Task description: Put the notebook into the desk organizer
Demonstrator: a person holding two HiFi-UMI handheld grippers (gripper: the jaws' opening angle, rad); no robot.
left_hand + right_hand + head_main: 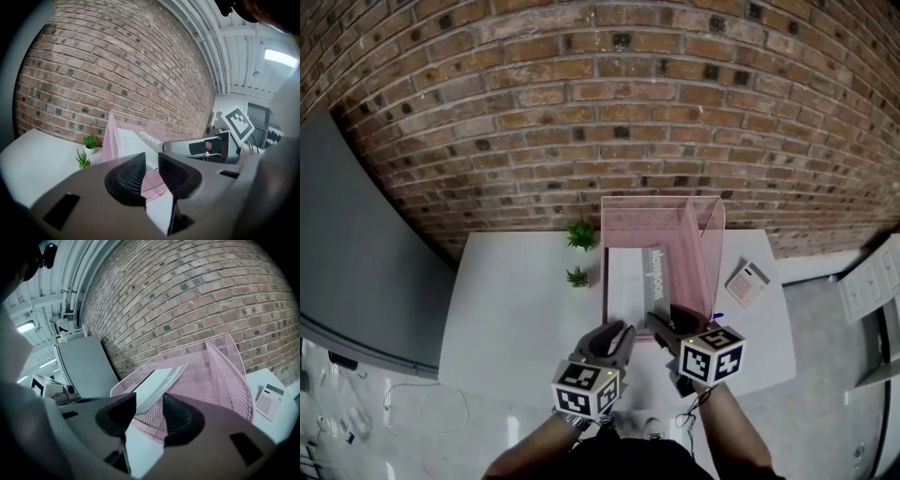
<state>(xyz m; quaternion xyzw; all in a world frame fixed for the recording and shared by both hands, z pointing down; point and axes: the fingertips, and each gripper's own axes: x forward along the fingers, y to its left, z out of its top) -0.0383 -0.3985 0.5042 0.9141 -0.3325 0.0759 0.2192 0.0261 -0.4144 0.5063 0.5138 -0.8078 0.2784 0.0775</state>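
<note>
A white notebook [630, 281] with a grey spine lies tilted inside the pink mesh desk organizer [661, 200] on the white table [516, 309]. My right gripper [670, 319] is at the organizer's front edge. In the right gripper view, the right gripper [150, 411] is open, and the notebook's [157, 380] near corner sits in the gap with the pads not pressing it. The organizer's mesh wall [220, 371] rises on the right. My left gripper [617, 330] hovers just before the organizer [111, 136]. The left gripper [152, 168] is narrowly open and holds nothing.
Two small potted plants [580, 233] [577, 277] stand left of the organizer. A calculator [747, 281] lies on the table to its right. A brick wall runs behind the table, and a grey panel stands at the left.
</note>
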